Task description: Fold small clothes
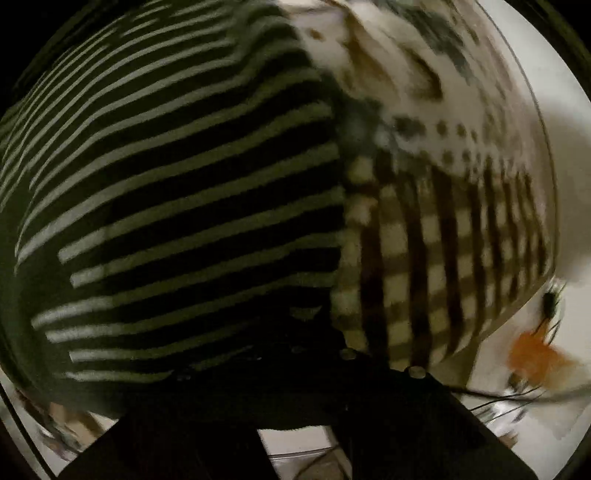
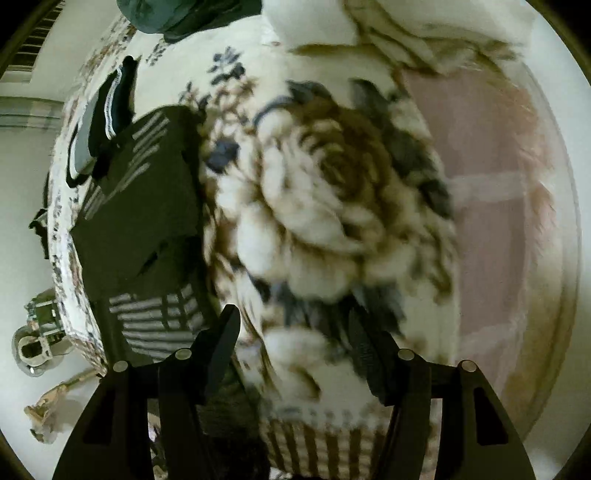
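A dark garment with pale stripes (image 1: 177,192) fills most of the left wrist view, lying on a floral and checked bedspread (image 1: 436,236). My left gripper sits at the bottom of that view, dark against the cloth; its fingertips are hidden, so I cannot tell how its jaws stand. In the right wrist view the same striped garment (image 2: 147,221) lies to the left on the bedspread (image 2: 317,206). My right gripper (image 2: 295,343) is open and empty above the flower print, to the right of the garment.
More dark clothes (image 2: 107,122) lie beyond the striped garment, and a green cloth (image 2: 173,14) at the far edge. A pink blanket (image 2: 487,177) lies to the right. Orange clutter and cables (image 1: 535,362) sit off the bed edge.
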{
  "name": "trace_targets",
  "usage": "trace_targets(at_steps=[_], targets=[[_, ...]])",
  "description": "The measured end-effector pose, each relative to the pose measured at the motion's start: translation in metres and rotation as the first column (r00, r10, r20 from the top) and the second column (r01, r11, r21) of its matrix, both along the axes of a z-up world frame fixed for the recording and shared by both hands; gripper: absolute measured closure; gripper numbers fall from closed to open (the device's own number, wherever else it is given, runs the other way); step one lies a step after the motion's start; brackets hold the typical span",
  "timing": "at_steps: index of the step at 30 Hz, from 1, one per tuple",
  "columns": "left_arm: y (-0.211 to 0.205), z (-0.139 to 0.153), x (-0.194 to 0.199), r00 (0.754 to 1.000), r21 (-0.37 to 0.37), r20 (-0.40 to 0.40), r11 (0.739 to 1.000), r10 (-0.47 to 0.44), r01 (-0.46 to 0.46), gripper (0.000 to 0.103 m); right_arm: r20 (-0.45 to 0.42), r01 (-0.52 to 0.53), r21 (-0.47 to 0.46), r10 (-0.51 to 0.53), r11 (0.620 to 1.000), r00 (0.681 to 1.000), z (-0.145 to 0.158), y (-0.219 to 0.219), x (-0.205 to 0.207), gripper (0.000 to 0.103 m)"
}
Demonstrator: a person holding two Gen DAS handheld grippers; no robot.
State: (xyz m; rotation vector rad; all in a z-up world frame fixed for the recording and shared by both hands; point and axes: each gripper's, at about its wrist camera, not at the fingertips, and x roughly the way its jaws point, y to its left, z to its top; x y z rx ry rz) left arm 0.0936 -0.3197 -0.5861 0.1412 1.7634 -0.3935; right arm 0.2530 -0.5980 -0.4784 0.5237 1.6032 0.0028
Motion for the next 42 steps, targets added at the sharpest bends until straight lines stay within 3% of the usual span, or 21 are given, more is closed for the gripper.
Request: trace_targets(at_steps=[5, 10, 12, 16, 17, 18, 19, 24, 27, 30, 34, 39, 42], targets=[[0.031, 0.033, 0.002, 0.991, -0.02, 0.062, 0.993, 0.117, -0.116, 0.097, 0.082, 0.017, 0.104, -0.026, 0.994, 0.996, -0.029, 0.008, 0.079, 0.04], [0.067, 0.064, 0.006, 0.967, -0.018, 0.094, 0.971, 0.238, -0.237, 0.097, 0.144, 0.018, 0.18, -0.044, 0.984, 0.989, -0.058, 0.025, 0.168, 0.04], [0.086, 0.072, 0.013, 0.953, -0.025, 0.108, 0.96, 0.282, -0.281, 0.097, 0.12, -0.01, 0.199, -0.014, 0.98, 0.993, -0.073, 0.036, 0.196, 0.04], [0.108, 0.09, 0.019, 0.927, -0.045, 0.133, 0.937, 0.35, -0.348, 0.097, -0.021, 0.012, 0.257, -0.007, 0.966, 1.0, -0.11, 0.056, 0.222, 0.042], [0.113, 0.095, 0.02, 0.919, -0.051, 0.142, 0.93, 0.367, -0.363, 0.097, -0.047, 0.01, 0.257, 0.002, 0.966, 0.999, -0.114, 0.063, 0.224, 0.059], [0.119, 0.099, 0.019, 0.912, -0.059, 0.148, 0.924, 0.383, -0.378, 0.097, -0.053, -0.004, 0.251, 0.018, 0.968, 0.998, -0.116, 0.07, 0.224, 0.089], [0.121, 0.101, 0.02, 0.905, -0.068, 0.151, 0.918, 0.397, -0.391, 0.097, -0.059, -0.026, 0.241, 0.041, 0.97, 0.997, -0.115, 0.077, 0.224, 0.095], [0.139, 0.113, 0.016, 0.869, -0.118, 0.158, 0.882, 0.469, -0.455, 0.097, -0.031, -0.067, 0.158, 0.073, 0.985, 0.997, -0.088, 0.104, 0.227, 0.097], [0.158, 0.124, 0.011, 0.843, -0.13, 0.181, 0.862, 0.507, -0.491, 0.097, 0.02, -0.134, 0.087, 0.132, 0.987, 0.991, -0.049, 0.132, 0.234, 0.098], [0.193, 0.136, 0.004, 0.798, -0.144, 0.205, 0.824, 0.566, -0.548, 0.098, 0.054, -0.199, 0.038, 0.196, 0.979, 0.979, -0.011, 0.17, 0.242, 0.098], [0.246, 0.146, -0.006, 0.718, -0.169, 0.228, 0.753, 0.657, -0.636, 0.098, 0.077, -0.28, -0.02, 0.281, 0.96, 0.957, 0.033, 0.239, 0.254, 0.098], [0.314, 0.139, -0.025, 0.59, -0.218, 0.195, 0.621, 0.783, -0.753, 0.098, 0.077, -0.371, -0.119, 0.381, 0.921, 0.922, 0.067, 0.358, 0.279, 0.098], [0.343, 0.126, -0.037, 0.537, -0.231, 0.166, 0.562, 0.827, -0.795, 0.098, 0.077, -0.442, -0.192, 0.463, 0.876, 0.883, 0.067, 0.453, 0.288, 0.098]])
